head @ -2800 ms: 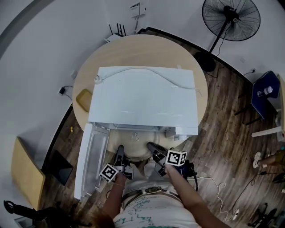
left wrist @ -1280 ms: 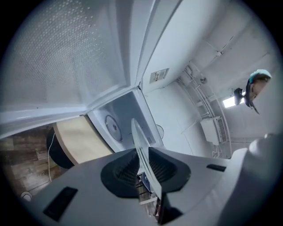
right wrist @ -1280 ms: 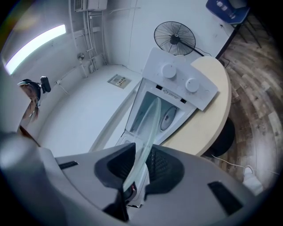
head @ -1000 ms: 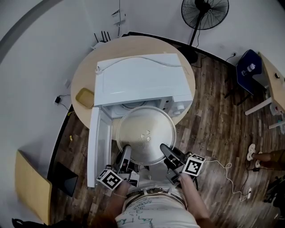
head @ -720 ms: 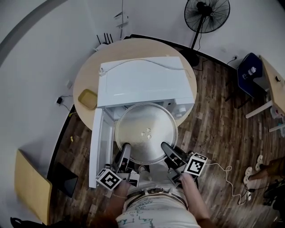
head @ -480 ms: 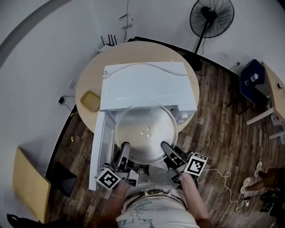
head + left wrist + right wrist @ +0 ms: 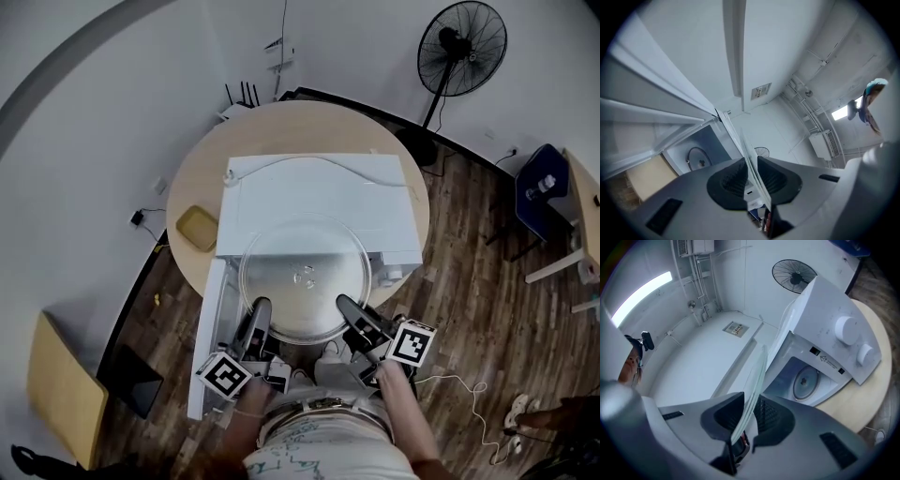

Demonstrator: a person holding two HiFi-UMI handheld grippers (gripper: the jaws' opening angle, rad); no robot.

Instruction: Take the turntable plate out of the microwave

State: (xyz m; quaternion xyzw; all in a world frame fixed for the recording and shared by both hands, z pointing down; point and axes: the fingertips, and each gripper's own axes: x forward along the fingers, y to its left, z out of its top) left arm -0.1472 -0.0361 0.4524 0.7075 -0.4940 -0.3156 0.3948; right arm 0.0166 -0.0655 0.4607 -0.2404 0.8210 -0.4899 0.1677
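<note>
Left tongs (image 7: 259,313) and right tongs (image 7: 346,307) pinched the turntable plate (image 7: 302,274) at its rim, seemingly above the microwave (image 7: 319,187).

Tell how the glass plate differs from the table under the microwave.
The plate is clear glass; the table is tan wood. The plate looks smaller than the table. The left gripper and right gripper hold the plate by its near rim; the table bears the microwave. Both are round.

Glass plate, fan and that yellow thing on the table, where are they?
glass plate (image 7: 302,281): head view, the middle of its clear disc.
fan (image 7: 461,49): head view, the round cage of its head.
yellow thing (image 7: 198,228): head view, its flat middle.
</note>
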